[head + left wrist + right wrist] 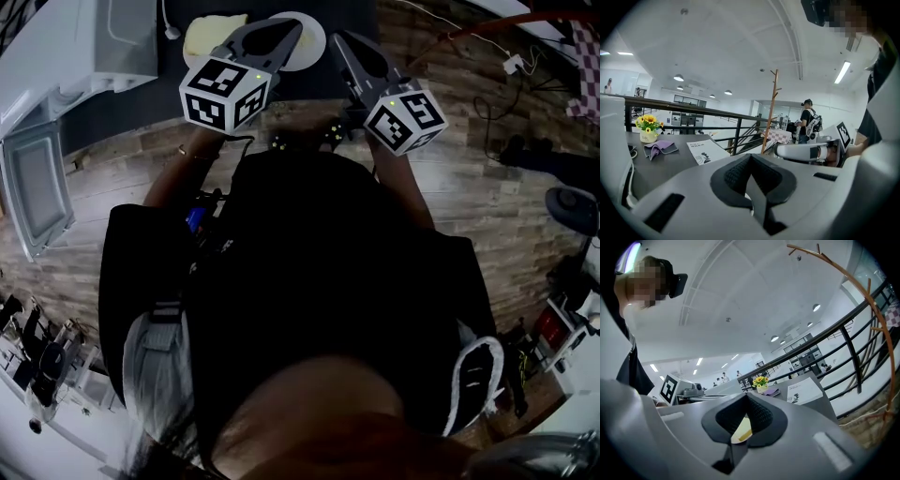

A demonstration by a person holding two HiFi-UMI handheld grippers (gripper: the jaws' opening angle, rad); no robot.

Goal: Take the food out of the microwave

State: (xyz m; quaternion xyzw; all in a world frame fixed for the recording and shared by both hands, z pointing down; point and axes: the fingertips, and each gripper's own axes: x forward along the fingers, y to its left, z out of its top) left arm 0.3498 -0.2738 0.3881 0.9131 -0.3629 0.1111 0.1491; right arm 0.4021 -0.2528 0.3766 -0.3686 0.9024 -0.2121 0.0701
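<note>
The left gripper [751,159] and the right gripper [746,398] are both closed tight and empty, above the dark tabletop [141,103]. The pale yellow slab of food [214,34] lies there beside a round white plate [307,47], already outside the white microwave [84,42]. Its door [36,183] hangs open, so shutting it is probably next.

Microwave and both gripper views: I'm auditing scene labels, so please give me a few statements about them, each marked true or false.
1. The microwave door stands open. True.
2. The left gripper has its jaws wide apart. False: they are together.
3. The right gripper is shut. True.
4. The yellow flowers stand on the floor. False: they stand on the dark table, next to a purple cloth.
</note>
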